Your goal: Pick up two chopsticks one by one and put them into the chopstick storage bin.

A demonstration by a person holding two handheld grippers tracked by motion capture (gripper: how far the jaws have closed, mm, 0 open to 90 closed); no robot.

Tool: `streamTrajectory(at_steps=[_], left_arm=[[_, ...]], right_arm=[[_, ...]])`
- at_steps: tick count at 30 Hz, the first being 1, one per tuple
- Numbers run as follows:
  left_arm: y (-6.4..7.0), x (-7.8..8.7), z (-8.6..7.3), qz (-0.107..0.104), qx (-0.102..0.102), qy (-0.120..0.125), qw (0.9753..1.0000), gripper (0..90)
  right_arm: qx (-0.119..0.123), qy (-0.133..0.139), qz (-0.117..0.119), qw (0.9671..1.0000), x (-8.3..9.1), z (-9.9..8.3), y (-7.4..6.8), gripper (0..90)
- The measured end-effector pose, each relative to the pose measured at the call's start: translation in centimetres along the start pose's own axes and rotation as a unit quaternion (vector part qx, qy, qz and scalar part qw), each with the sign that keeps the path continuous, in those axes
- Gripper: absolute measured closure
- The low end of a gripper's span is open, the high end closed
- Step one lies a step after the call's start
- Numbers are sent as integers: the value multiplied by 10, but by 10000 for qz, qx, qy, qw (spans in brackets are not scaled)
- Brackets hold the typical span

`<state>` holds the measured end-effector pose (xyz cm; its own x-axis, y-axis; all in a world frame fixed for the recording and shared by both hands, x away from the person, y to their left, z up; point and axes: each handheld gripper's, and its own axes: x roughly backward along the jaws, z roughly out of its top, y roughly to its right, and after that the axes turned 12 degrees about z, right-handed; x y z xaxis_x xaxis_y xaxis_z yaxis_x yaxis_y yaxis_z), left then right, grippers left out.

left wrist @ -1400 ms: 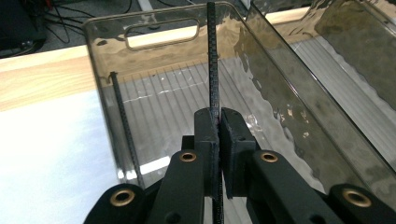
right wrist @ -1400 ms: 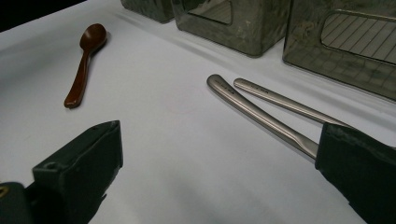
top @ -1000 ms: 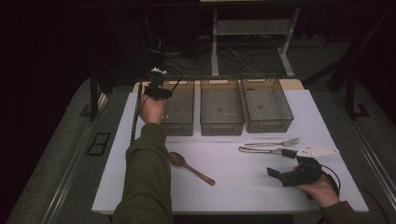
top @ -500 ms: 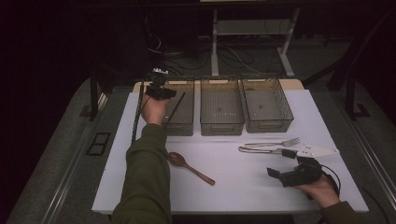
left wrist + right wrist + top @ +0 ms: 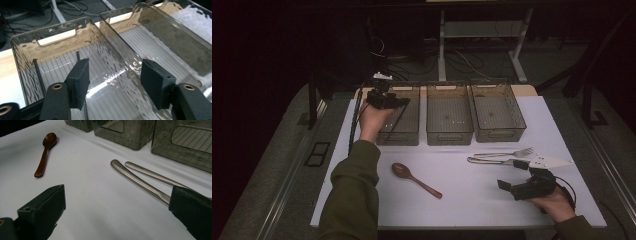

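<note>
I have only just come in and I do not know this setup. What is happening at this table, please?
A person sorts cutlery with a gripper in each hand. The left gripper hangs open over the left bin, where thin dark sticks, perhaps chopsticks, lie inside. The right gripper rests open, low on the white table, near two metal utensils. A wooden spoon lies loose. The middle bin and right bin look empty.

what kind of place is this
Probably a lab or workshop set up for recording sorting tasks: a white table with three clear bins, loose cutlery, and floor cables around a desk frame.
</note>
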<state>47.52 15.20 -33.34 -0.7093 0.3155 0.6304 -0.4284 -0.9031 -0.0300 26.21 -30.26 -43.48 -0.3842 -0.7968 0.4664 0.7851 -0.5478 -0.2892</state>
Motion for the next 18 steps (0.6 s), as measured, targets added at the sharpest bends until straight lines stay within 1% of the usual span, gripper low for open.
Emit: streamTrajectory(at_steps=[4, 8, 9, 10, 11, 13, 16, 18], left_arm=[[6, 13, -5, -160, -73, 152, 9997, 375], [12, 27, -10, -236, -296, 156, 9992, 354], [13, 30, -12, -297, -303, 164, 9990, 345], [14, 33, -13, -346, -373, 144, 9986, 338], [17, 36, -15, -359, -393, 141, 9985, 333], [21, 42, -20, -419, -488, 178, 9978, 323], [28, 49, -29, -568, -533, 234, 9967, 316], [32, 53, -35, -589, -653, 223, 9959, 309]], right_arm=[[0, -3, -8, 10000, -1, 0, 0, 4], [0, -21, -17, 10000, -1, 0, 0, 4], [-6, -16, -17, 10000, -1, 0, 0, 4], [-12, -17, -17, 10000, -1, 0, 0, 4], [-12, -25, -16, 10000, -1, 0, 0, 4], [14, -45, -17, 10000, -2, 0, 0, 4], [17, -47, -15, 10000, -2, 0, 0, 4], [6, -53, -16, 10000, -2, 0, 0, 4]])
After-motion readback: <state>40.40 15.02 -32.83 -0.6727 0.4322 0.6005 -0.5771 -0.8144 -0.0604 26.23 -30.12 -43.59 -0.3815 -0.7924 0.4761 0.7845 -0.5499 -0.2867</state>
